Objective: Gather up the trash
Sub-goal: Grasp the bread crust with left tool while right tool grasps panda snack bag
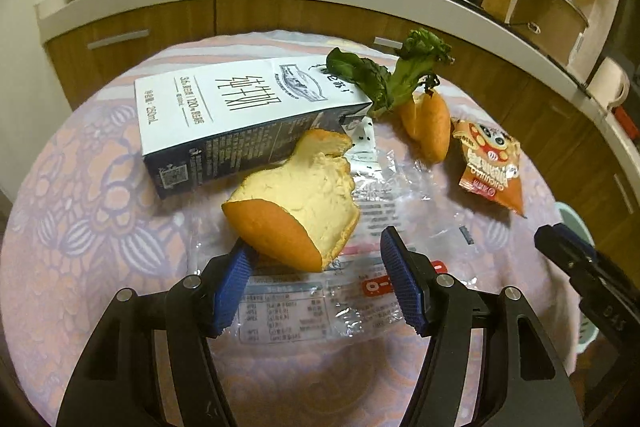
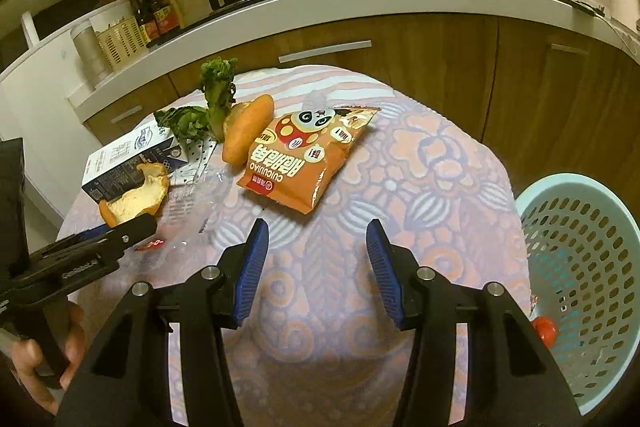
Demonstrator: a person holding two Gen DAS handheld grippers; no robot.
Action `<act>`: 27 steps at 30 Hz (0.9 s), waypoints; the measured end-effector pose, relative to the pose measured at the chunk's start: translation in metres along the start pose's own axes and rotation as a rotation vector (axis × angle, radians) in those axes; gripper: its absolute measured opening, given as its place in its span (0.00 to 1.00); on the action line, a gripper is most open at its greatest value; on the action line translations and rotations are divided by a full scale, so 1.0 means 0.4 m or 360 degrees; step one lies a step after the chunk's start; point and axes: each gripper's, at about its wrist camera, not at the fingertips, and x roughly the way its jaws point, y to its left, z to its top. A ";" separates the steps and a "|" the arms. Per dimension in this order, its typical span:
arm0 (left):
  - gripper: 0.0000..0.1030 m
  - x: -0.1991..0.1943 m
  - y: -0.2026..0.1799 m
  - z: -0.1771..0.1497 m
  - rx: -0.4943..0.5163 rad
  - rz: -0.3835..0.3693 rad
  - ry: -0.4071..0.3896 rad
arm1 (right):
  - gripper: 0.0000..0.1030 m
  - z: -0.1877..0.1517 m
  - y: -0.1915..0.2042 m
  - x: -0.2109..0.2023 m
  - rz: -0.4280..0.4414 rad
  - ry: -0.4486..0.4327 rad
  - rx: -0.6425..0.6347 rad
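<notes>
A: Your left gripper (image 1: 316, 273) gapes wide around the curled, pithy orange peel (image 1: 296, 203) on the crinkled clear plastic wrapper (image 1: 376, 195).

B: Your right gripper (image 2: 318, 267)'s ribbed blue pads stand equally wide; the glossy orange snack packet (image 2: 304, 159) lies flat ahead

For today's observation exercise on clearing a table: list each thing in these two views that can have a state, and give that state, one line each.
left gripper: open, fingers either side of the bread
bitten bread piece: lying on the clear wrapper, not gripped
clear plastic wrapper: flat, empty
milk carton: lying on its side
orange snack bag: lying flat
right gripper: open, empty
blue basket: upright beside the table, some trash inside
</notes>
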 end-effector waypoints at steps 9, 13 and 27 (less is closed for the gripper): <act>0.48 0.000 -0.010 0.000 0.0028 0.0080 -0.0025 | 0.46 0.000 0.001 0.005 -0.0004 0.0013 -0.0001; 0.36 -0.006 -0.009 -0.003 0.0032 0.0095 -0.0049 | 0.46 -0.001 0.001 -0.001 -0.0013 -0.0003 0.0005; 0.21 -0.059 -0.010 -0.026 0.0031 -0.0058 -0.0208 | 0.68 0.138 0.017 0.063 -0.0036 0.0076 0.0131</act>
